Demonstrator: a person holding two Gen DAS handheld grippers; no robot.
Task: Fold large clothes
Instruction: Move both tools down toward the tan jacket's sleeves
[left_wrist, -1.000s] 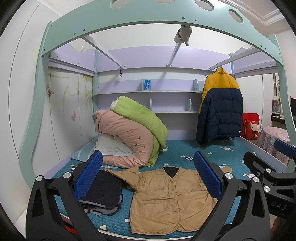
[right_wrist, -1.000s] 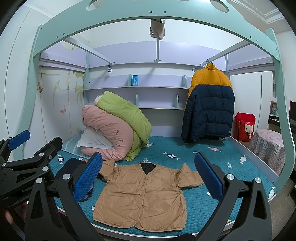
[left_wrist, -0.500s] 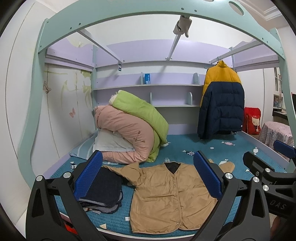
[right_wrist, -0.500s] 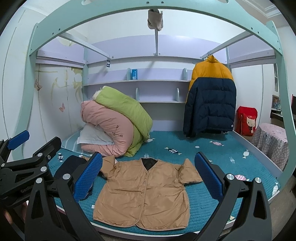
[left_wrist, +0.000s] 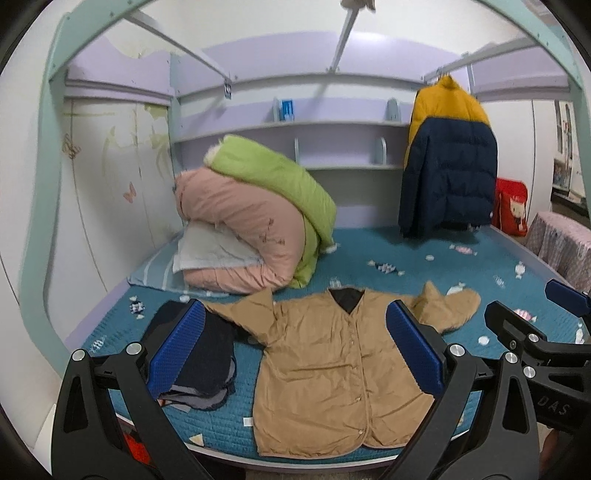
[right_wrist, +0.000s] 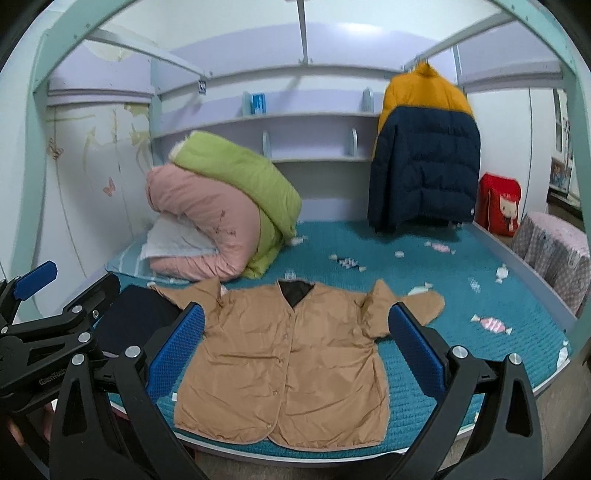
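The tan quilted jacket (right_wrist: 284, 354) is spread flat, front up, at the bed's (right_wrist: 461, 280) near edge. Soft, light, somewhat slippery fabric is judged; sleeve cuffs should be pinched. The left gripper (left_wrist: 295, 347) and right gripper (right_wrist: 295, 347) are held spread, empty.

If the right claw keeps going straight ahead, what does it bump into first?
Probably the tan jacket spread on the bed. The open right claw points at its middle; depth is hard to judge.

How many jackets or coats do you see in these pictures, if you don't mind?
2: a tan jacket spread flat at the bed's near edge, and a yellow-and-navy puffer coat hanging at the back right. The dark folded pile may hide others.
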